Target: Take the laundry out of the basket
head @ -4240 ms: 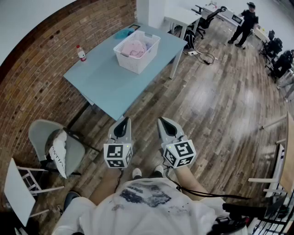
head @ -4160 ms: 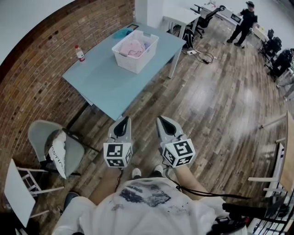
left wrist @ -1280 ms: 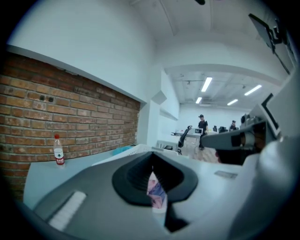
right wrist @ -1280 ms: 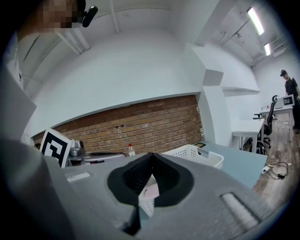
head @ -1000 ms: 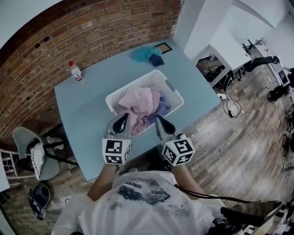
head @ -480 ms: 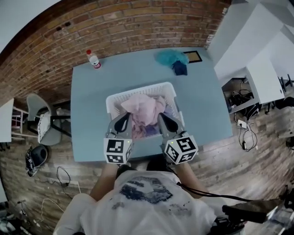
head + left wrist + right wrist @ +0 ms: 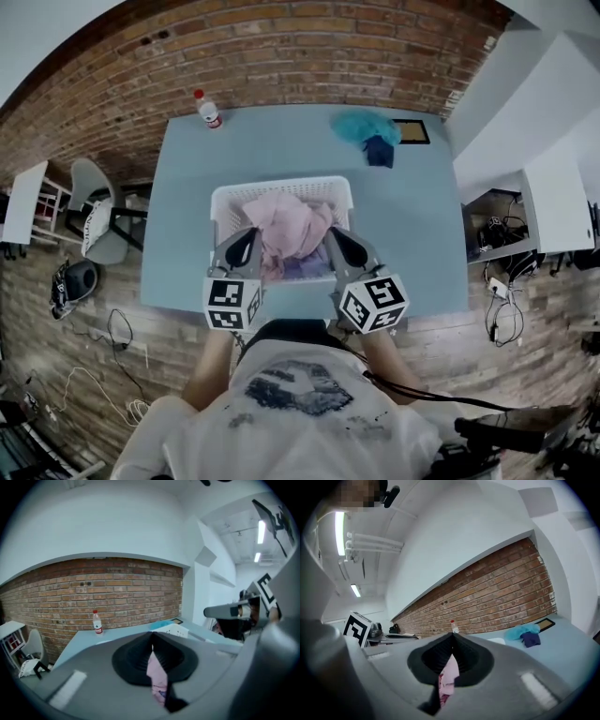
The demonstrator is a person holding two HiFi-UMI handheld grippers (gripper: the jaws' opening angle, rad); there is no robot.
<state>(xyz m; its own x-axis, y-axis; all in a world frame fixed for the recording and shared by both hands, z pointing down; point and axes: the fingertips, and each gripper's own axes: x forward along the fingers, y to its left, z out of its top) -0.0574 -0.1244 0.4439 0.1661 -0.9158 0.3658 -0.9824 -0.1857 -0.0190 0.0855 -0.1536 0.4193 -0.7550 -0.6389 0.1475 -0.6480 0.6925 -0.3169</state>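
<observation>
Basket: a white slatted basket (image 7: 281, 184) stands on the pale blue bench (image 7: 187, 197), close to the bench's near edge and about midway along it.
Laundry: a heap of pink laundry (image 7: 292, 225) fills the basket and rises above its rim, with a bit of bluish cloth showing at the basket's near side.
Left gripper: the left gripper (image 7: 246, 242) is at the basket's near left corner, its jaws reaching over the near rim toward the laundry.
Left jaws: pressed together at the tips. In the left gripper view pink cloth shows through the narrow slit below the meeting tips.
Right gripper: the right gripper (image 7: 339, 242) is at the basket's near right corner, likewise over the near rim, and the heap lies between the two grippers.
Right jaws: tips closed on each other. In the right gripper view pink cloth shows through the gap beneath them.
Bottle: a small clear bottle with a red cap (image 7: 209, 109) stands upright well beyond the basket's far left corner, by the brick wall (image 7: 281, 52).
Loose cloths: a teal cloth (image 7: 364, 125) lies beyond the basket's far right corner, and a dark blue cloth (image 7: 379, 153) touches it on the side nearer the basket.
Frame: a small dark picture frame (image 7: 412, 131) lies flat just right of the teal cloth, farther from the basket.
Chair: a grey chair (image 7: 91, 211) stands on the floor well to the left of the basket, off the bench's end.
</observation>
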